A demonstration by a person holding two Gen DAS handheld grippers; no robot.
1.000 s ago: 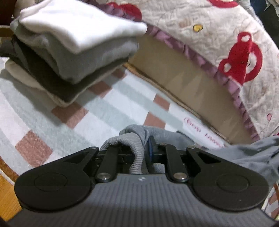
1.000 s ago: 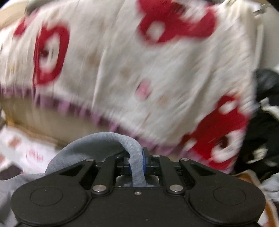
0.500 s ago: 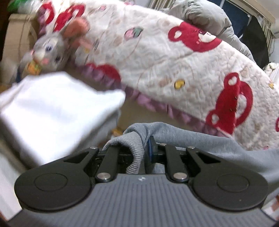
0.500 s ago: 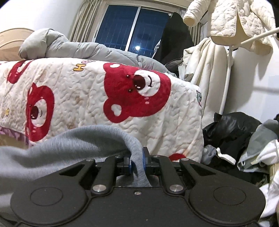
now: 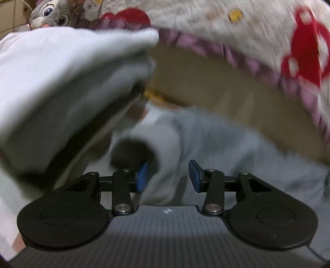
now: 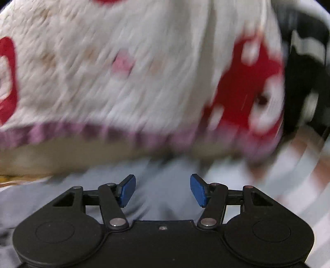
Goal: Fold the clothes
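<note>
Two grippers. Left gripper [image 5: 168,175]: jaws opening, grey garment [image 5: 216,144] lying loose between pads, no longer pinched. Right gripper [image 6: 163,188]: jaws opening, same garment below, released. One folded stack [image 5: 61,82] at left. One quilt [image 6: 123,61] behind. One plush toy [image 5: 51,12] at top left.

You are looking at soft, matt grey knit cloth, the garment [image 5: 216,144], lying blurred ahead. At twelve o'clock the quilt [image 6: 144,61] is showing stitched, puffy cloth. Your left tool [image 5: 168,175] is wearing matt black plastic with blue rubbery-looking pads [image 5: 195,175].
</note>
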